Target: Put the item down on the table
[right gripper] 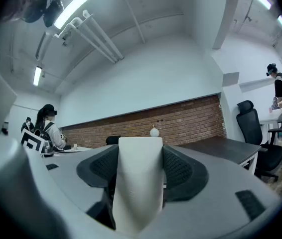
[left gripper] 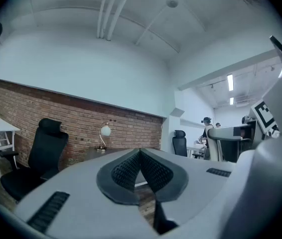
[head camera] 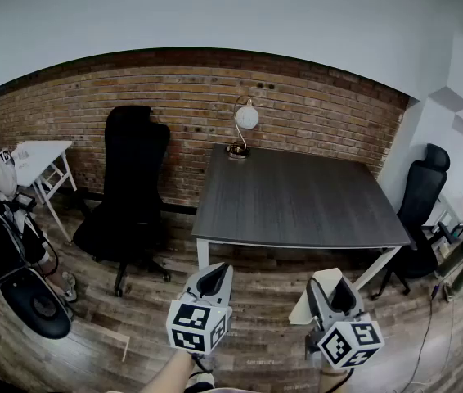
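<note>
Short of the dark bench (head camera: pixel 297 199), I hold the white item (right gripper: pixel 138 183) in the right gripper (head camera: pixel 334 289), its jaws clamped on both flanks, the item's top rising past their tips. Nothing is set down yet; approach and release remain, I judge. The left gripper (head camera: pixel 213 281) jaws are pressed together, empty.

The dark grey surface (head camera: pixel 297 199) carries a white globe lamp (head camera: pixel 245 121), standing at its eleven o'clock edge.
</note>
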Available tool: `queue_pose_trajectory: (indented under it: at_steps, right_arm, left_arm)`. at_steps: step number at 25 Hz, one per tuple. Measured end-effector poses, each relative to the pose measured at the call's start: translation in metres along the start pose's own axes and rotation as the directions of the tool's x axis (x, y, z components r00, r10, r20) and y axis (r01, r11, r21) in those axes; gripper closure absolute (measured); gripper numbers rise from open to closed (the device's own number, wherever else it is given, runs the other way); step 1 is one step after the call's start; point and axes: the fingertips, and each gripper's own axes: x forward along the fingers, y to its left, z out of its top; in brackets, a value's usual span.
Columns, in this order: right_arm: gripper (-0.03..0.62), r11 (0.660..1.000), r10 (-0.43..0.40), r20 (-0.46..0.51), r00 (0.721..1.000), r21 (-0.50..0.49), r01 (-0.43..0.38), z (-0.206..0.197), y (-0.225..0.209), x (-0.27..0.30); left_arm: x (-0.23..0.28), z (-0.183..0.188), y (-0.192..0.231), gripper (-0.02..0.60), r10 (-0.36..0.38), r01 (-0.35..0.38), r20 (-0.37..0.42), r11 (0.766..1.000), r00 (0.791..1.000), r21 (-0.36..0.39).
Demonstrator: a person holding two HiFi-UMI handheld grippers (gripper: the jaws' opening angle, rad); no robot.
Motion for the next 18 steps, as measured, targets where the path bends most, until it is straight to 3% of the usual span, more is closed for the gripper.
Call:
queue_pose_trajectory:
  at_steps: [12, 18]
  right_arm:
    - [0.298, 1.000, -0.013, -0.023, 1.000, 0.003, 0.013, -0.006, 0.005, 0.005]
    - [0.298, 0.998, 0.045, -0.023, 0.999, 0.047, -0.044, -0.008, 0.001, 0.006]
  left_arm:
    - [0.001, -0.007, 0.011, 0.563, 0.015, -0.015, -0.016, 1.000, 1.000, -0.012]
    - [0.001, -0.010, 0.008, 0.563, 0.030, -0.030, -0.022, 0.999, 0.999, -0.016]
